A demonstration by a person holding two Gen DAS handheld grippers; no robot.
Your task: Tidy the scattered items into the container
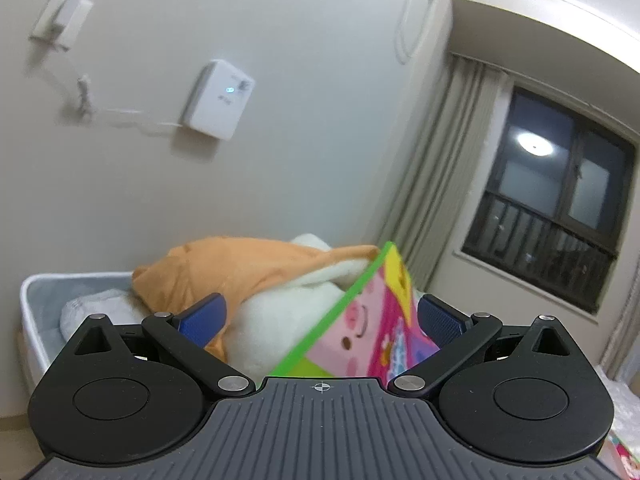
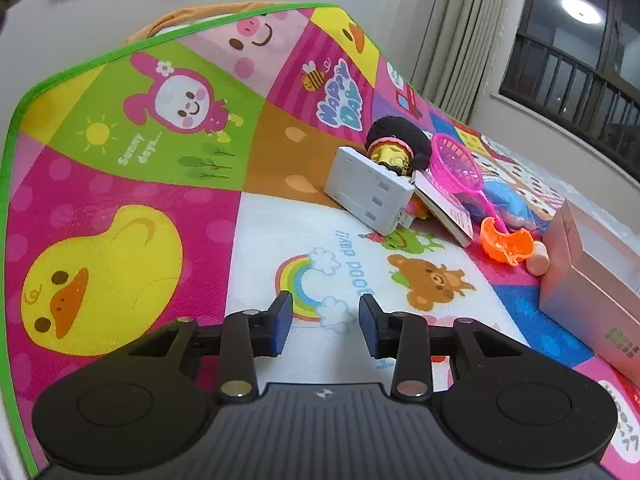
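Scattered items (image 2: 440, 200), heaped along the right edge of the play mat (image 2: 120, 240), well apart from the container (image 1: 28, 300) beyond the mat's upturned far edge. Counted among them: a flat white box (image 2: 368, 192), a black-haired doll (image 2: 394, 148), a pink net (image 2: 456, 164), an orange scoop (image 2: 506, 244) and a pale carton (image 2: 592, 280). Judged light all round; box and carton stiff, best pinched across a thin edge; net and scoop thin plastic, likely slippery, safest taken by handle or rim; doll soft at the hair, probably firmer at the body. Found the right gripper (image 2: 325, 320) partly open and empty, hovering above the mat's near middle, short of the heap. Found the left gripper (image 1: 320, 316) spread wide near the container, the mat's green edge between its jaws yet unpinched. Saw the container already loaded with an orange plush (image 1: 240, 268).
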